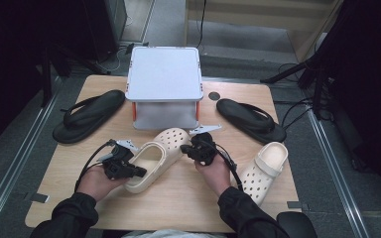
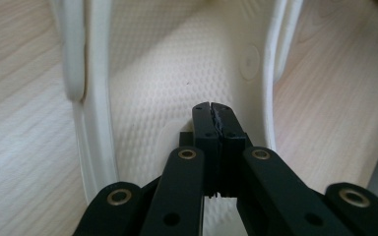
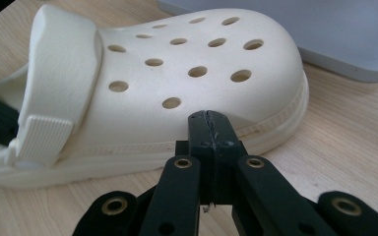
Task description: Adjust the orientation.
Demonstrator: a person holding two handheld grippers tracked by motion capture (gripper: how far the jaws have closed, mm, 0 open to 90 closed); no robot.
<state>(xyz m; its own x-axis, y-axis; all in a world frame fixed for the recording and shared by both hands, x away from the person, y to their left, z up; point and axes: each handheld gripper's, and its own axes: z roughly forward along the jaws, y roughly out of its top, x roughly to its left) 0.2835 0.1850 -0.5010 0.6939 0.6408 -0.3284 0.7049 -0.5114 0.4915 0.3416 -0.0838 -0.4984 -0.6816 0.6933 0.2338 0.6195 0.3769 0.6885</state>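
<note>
Clogs: two cream clogs are lying on the wooden table (image 1: 188,208); the near clog (image 1: 154,163) is sitting at the centre between both grippers, and the second clog (image 1: 265,171) is resting at the right, near the table's edge.
Sandals: two black sandals are flanking the scene, one sandal (image 1: 87,115) at the left, the other sandal (image 1: 250,119) at the right.
Box: one grey box (image 1: 164,84) is standing at the back of the table, just behind the near clog's toe.
Left gripper (image 1: 138,172): its jaws are pressing together with nothing between them, and the tips are sitting over the clog's heel opening, inside its footbed in the left gripper view (image 2: 211,110).
Right gripper (image 1: 184,148): its jaws are likewise closing on nothing, the tips pointing at the perforated toe, right at the sole's rim; whether they are touching it cannot be told.
Hands: two, one behind each gripper, both in dark sleeves.
</note>
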